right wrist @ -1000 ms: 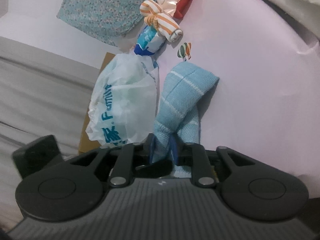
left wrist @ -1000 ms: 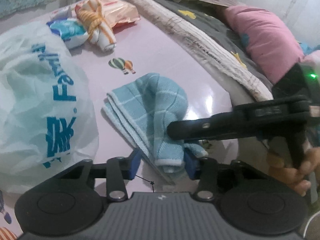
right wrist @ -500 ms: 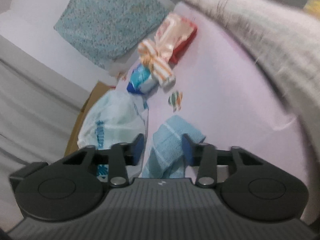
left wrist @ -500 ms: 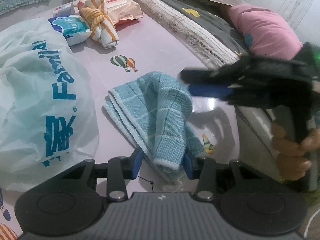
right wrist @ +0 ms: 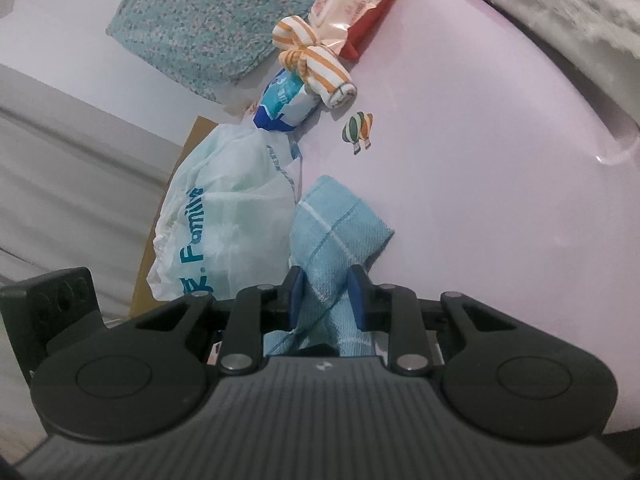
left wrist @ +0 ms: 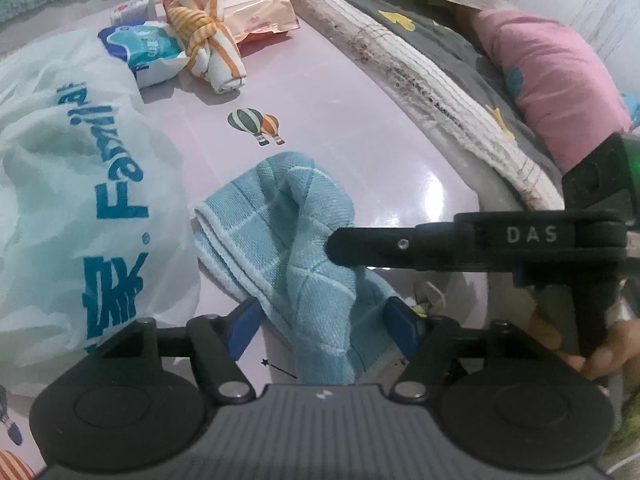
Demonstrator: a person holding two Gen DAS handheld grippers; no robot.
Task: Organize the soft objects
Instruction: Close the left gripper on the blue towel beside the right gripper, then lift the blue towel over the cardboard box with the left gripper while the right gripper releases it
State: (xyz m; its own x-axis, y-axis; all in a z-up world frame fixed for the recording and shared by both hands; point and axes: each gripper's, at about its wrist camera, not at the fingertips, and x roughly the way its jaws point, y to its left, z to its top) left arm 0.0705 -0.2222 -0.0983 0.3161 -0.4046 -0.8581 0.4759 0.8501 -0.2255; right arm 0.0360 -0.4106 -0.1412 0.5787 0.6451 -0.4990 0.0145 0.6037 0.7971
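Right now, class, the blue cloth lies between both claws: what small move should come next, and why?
Probably lift the left claw clear. Its jaws have just been opening and stand apart from the blue checked cloth, while the right claw is pinched shut on the cloth's bunched middle. With one grip left, the right claw could likely carry it away from the white plastic bag.

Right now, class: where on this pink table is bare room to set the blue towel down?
Bare table lies between the blue towel, the striped bundle and the bedding edge. Crowded: the far corner's packets and the plastic bag side.
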